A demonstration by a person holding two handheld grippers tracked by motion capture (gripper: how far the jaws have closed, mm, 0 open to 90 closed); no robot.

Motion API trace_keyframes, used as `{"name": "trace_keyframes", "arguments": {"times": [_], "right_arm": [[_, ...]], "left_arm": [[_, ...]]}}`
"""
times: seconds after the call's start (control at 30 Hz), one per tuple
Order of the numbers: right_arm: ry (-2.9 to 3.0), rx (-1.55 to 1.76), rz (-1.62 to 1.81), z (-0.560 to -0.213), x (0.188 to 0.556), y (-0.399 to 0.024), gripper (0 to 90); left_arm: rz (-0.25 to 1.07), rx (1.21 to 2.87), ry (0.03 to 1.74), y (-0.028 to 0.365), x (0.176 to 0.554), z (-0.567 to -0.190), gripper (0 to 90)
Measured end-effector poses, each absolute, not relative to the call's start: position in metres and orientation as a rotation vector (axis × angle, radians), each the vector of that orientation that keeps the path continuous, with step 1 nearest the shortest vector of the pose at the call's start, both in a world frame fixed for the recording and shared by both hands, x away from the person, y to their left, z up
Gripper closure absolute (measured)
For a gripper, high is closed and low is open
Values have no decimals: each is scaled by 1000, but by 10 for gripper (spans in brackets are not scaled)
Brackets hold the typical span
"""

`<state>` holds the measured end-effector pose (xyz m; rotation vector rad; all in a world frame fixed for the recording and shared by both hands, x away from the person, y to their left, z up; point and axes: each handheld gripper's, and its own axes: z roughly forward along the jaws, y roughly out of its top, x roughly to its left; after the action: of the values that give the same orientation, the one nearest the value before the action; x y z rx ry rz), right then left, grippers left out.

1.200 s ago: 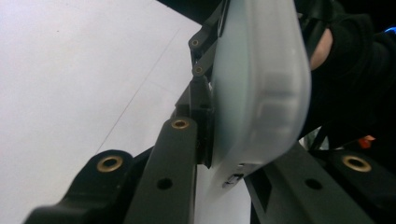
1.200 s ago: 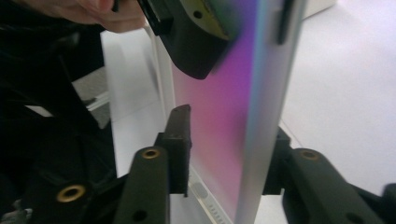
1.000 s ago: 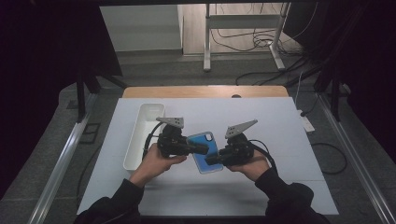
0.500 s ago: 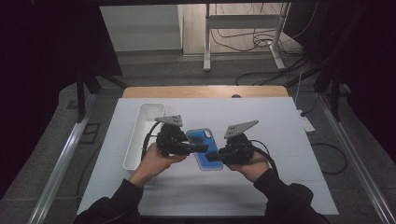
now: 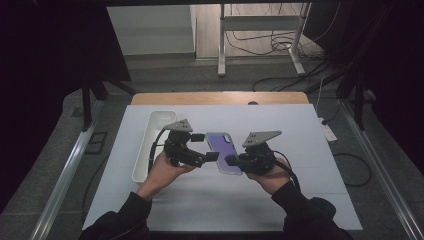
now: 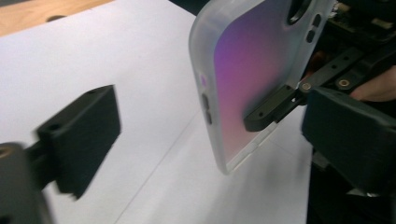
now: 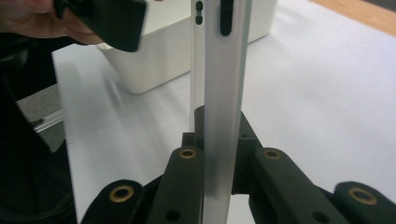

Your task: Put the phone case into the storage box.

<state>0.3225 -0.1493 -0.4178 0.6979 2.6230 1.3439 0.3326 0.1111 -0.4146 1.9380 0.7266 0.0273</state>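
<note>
A translucent phone case (image 5: 222,148) with a purple sheen hangs above the white table, held at its near end by my right gripper (image 5: 231,161), which is shut on it. In the right gripper view the case (image 7: 224,93) stands edge-on between the closed jaws of the right gripper (image 7: 219,163). My left gripper (image 5: 205,146) sits just left of the case, and its jaws have just been opening. In the left gripper view the case (image 6: 252,79) stands between the wide-apart pads of the left gripper (image 6: 215,140), touching neither.
A long white tray (image 5: 155,145) lies on the table left of my left hand, also behind the case as the tray (image 7: 187,56) in the right gripper view. A wooden strip (image 5: 220,98) runs along the table's far edge. Cables and a stand are on the floor beyond.
The left gripper's jaws, closed at the case's left edge before, now stand wide apart. The case has stayed in the right gripper and now shows purple instead of blue.
</note>
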Motion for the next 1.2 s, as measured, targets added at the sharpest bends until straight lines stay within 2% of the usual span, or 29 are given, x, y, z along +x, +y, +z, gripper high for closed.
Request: {"name": "trace_keyframes", "arguments": {"times": [0.17, 0.37, 0.67, 0.77, 0.8, 0.83, 1.03, 1.07, 1.2], "right_arm": [[2573, 728, 1329, -416, 322, -151, 854], [2526, 767, 1325, -415, 322, -154, 854], [2515, 765, 1313, -416, 321, -152, 853], [2514, 764, 1314, -417, 321, -152, 853], [2513, 765, 1314, -417, 321, -151, 853], [2514, 765, 1315, -417, 321, -150, 853], [2515, 756, 1314, -418, 318, -147, 853], [2515, 756, 1314, -418, 318, -147, 853], [2518, 750, 1308, -418, 317, -145, 853]], "left_arm": [[50, 1941, 748, 112, 333, -415, 1], [120, 1983, 769, 112, 331, -415, 7], [137, 1972, 803, 113, 331, -416, 22], [137, 1972, 797, 113, 330, -415, 99], [131, 1972, 794, 113, 330, -415, 139], [131, 1972, 794, 113, 330, -415, 220], [96, 1974, 783, 112, 328, -414, 455], [87, 1972, 782, 112, 328, -414, 455], [55, 1960, 778, 114, 328, -413, 620]]}}
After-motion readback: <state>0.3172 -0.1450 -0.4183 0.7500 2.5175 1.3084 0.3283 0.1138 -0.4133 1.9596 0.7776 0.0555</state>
